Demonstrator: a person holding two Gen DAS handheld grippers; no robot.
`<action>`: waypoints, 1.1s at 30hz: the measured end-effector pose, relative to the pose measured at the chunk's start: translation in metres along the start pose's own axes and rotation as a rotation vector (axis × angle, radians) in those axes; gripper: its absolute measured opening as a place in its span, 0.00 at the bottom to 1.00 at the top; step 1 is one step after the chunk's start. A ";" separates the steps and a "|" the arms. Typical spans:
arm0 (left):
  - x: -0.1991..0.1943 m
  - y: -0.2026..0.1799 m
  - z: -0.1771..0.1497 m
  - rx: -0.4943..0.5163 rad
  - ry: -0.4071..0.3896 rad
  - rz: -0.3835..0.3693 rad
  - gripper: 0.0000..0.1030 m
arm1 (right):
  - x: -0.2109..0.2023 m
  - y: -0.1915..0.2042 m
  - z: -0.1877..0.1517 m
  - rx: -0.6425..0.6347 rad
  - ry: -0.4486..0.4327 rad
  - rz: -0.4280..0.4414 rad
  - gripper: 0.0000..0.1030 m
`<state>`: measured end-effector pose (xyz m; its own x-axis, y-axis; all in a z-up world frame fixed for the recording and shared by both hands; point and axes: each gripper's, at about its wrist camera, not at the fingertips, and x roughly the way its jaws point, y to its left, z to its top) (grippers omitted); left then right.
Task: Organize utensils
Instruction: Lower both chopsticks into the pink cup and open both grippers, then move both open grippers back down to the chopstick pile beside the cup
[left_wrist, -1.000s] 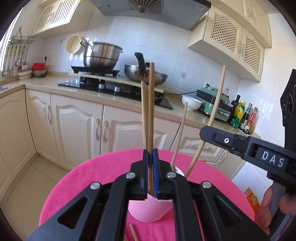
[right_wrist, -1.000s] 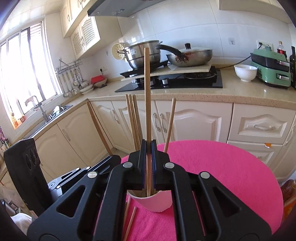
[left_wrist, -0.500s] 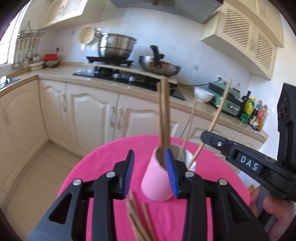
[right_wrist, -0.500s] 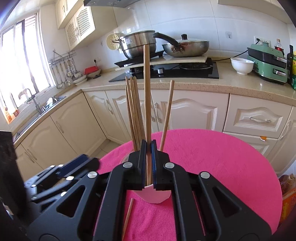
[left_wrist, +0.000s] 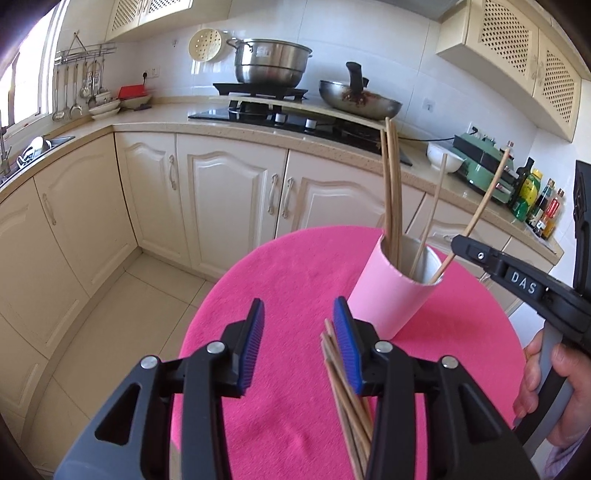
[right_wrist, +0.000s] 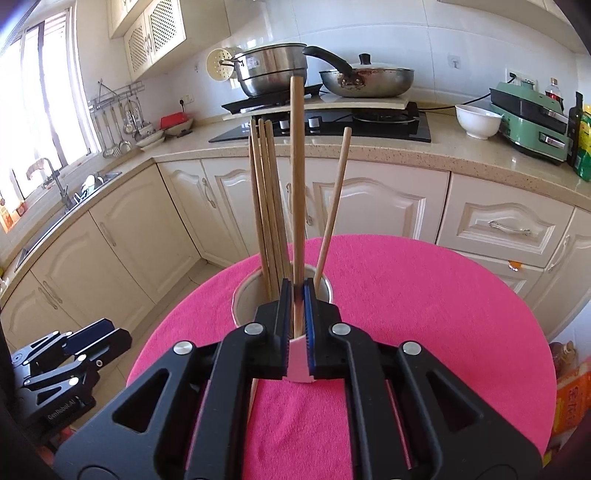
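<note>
A pink cup (left_wrist: 391, 291) stands on a round table with a pink cloth (left_wrist: 288, 280). It holds several wooden chopsticks (left_wrist: 391, 192). My left gripper (left_wrist: 297, 345) is open and empty, low over the cloth to the left of the cup. More loose chopsticks (left_wrist: 347, 402) lie on the cloth under its right finger. My right gripper (right_wrist: 296, 325) is shut on one upright chopstick (right_wrist: 297, 177) whose lower end is inside the cup (right_wrist: 243, 299). The right gripper also shows in the left wrist view (left_wrist: 517, 284).
Cream kitchen cabinets (left_wrist: 229, 192) and a counter with a black hob (left_wrist: 295, 118), a steel pot (left_wrist: 271, 66) and a pan (left_wrist: 360, 103) run behind the table. A white bowl (right_wrist: 478, 120), a green appliance (right_wrist: 532, 118) and bottles (left_wrist: 535, 199) stand at the right. Tiled floor (left_wrist: 122, 321) lies to the left.
My left gripper let go of its chopsticks in the cup, opened, and drew back down and left. My right gripper stays shut on its chopstick over the cup.
</note>
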<state>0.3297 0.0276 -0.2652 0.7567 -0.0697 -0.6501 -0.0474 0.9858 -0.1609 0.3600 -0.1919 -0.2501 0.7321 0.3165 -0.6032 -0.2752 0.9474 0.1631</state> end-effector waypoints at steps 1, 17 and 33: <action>-0.002 0.001 -0.001 -0.002 -0.001 0.000 0.38 | -0.001 0.000 0.000 0.002 0.005 -0.002 0.10; -0.017 0.004 -0.012 -0.001 0.045 -0.043 0.39 | -0.045 0.010 0.001 -0.014 -0.047 -0.052 0.51; -0.001 -0.010 -0.026 0.024 0.150 -0.099 0.39 | -0.069 -0.003 -0.050 0.019 0.073 -0.118 0.51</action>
<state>0.3126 0.0135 -0.2824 0.6507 -0.1868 -0.7360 0.0394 0.9763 -0.2129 0.2790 -0.2190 -0.2481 0.7111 0.1989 -0.6743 -0.1770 0.9789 0.1022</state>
